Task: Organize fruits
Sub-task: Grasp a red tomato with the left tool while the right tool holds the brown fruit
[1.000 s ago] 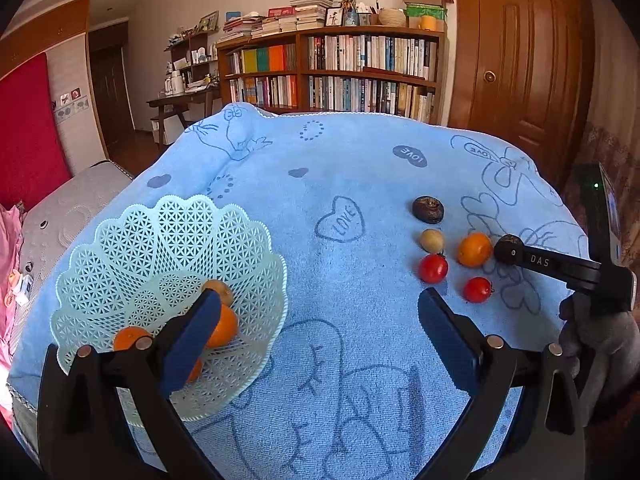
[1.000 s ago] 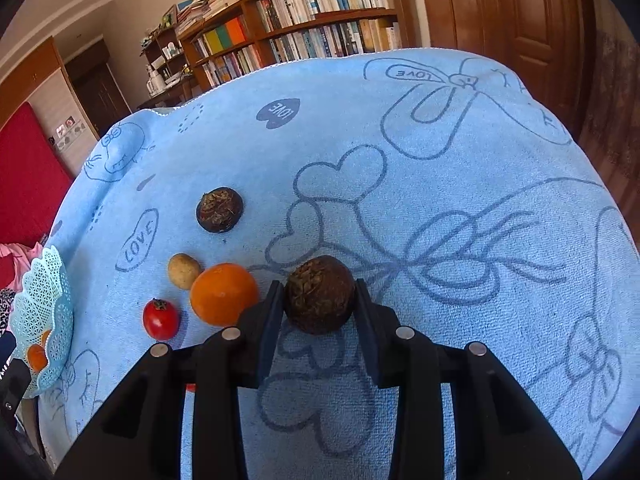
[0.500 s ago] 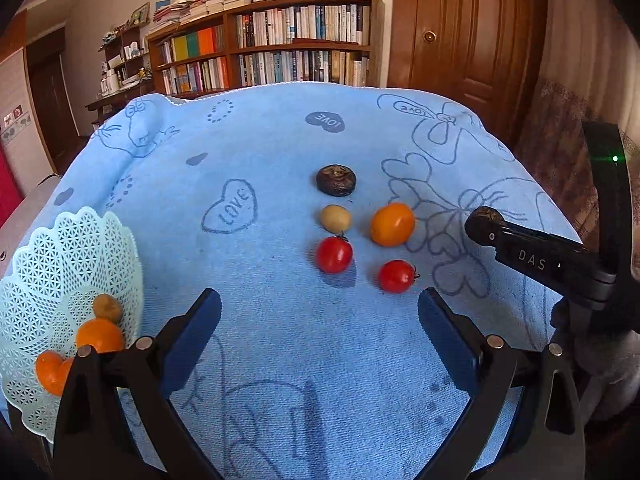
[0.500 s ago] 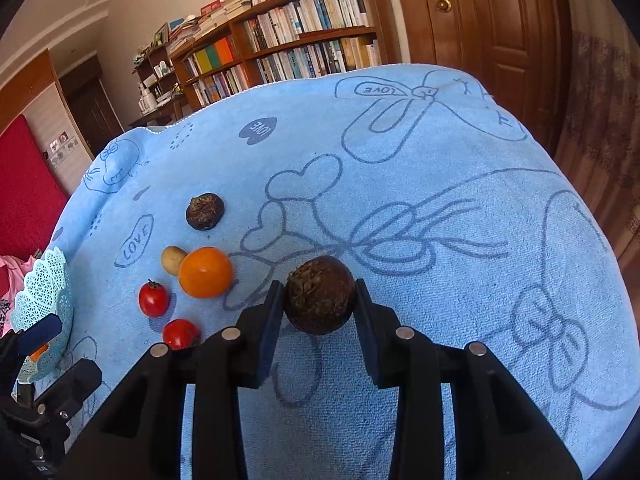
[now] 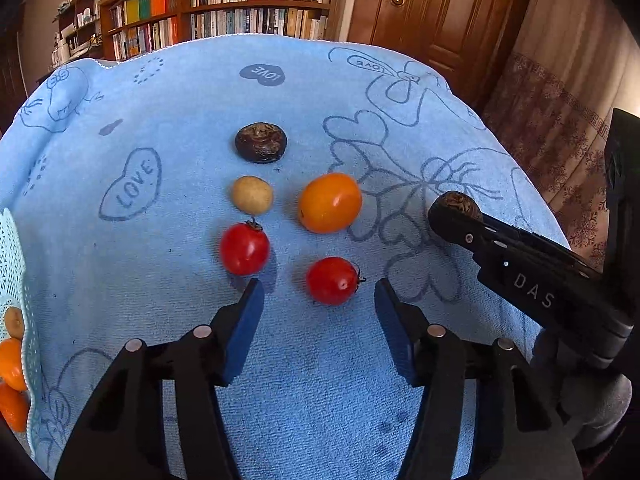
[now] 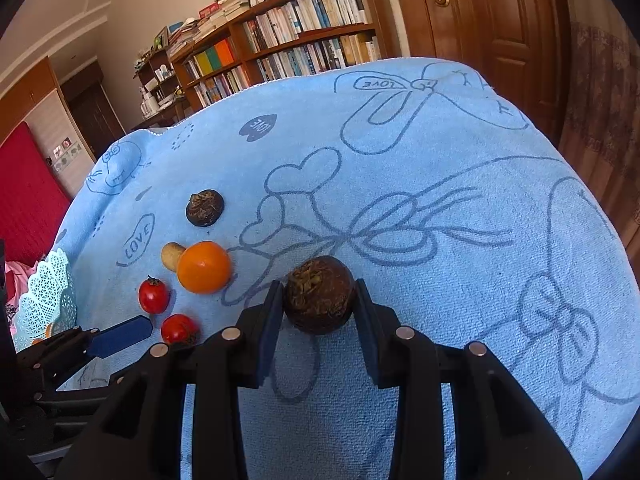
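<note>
1. Left wrist view: we have swung away from the lattice basket (image 5: 16,280), now only a sliver at 9 o'clock with orange fruits in it, and closed in on the loose fruit on the blue towel (image 5: 160,280) covering the desk. Our left gripper (image 5: 320,300) has its jaws wide apart and empty, with the nearer tomato (image 5: 333,280) right between the tips at 12 o'clock. The other tomato (image 5: 244,249) sits at 11 o'clock, the small tan fruit (image 5: 252,195) and the orange (image 5: 330,202) beyond, and a dark brown fruit (image 5: 260,142) farthest. This looks like the start of the next pick.

2. Right wrist view: our right gripper (image 6: 318,308) has its jaws clamped on a dark round fruit (image 6: 319,294), carried above the towel, a step higher than half a second ago. The left gripper shows at 9 o'clock beside the tomatoes. We judge this fruit is bound for the basket at far 9 o'clock.
</note>
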Demonstrator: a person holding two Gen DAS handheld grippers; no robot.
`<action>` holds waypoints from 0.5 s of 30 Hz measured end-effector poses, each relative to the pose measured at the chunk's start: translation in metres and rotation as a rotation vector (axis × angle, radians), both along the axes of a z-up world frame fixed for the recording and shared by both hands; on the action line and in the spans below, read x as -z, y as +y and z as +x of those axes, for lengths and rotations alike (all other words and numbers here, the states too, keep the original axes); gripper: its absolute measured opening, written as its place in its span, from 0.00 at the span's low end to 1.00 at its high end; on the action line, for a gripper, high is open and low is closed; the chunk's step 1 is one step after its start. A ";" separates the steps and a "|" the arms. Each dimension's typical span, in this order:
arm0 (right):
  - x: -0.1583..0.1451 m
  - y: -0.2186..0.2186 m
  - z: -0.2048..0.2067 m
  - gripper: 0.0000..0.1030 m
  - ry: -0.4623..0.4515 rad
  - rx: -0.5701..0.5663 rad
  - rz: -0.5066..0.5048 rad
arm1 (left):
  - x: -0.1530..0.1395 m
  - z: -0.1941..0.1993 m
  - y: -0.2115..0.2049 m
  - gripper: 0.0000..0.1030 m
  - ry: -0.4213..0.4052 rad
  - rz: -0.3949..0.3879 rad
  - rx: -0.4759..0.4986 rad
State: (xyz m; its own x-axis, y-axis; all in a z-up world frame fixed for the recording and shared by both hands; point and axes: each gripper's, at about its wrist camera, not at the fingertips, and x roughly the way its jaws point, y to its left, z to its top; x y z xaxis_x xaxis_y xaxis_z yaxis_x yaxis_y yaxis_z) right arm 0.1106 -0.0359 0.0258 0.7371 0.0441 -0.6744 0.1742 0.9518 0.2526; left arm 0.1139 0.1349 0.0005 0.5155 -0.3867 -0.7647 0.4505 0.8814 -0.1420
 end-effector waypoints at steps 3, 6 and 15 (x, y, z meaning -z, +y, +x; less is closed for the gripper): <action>0.000 0.001 0.000 0.34 0.001 0.000 0.001 | 0.002 0.002 -0.005 0.49 -0.001 -0.006 0.010; 0.000 0.001 0.000 0.34 0.002 -0.002 0.002 | 0.007 0.005 -0.008 0.36 0.007 0.000 0.014; 0.001 0.001 -0.002 0.34 -0.004 -0.002 0.000 | 0.003 -0.008 -0.001 0.30 -0.042 0.015 -0.001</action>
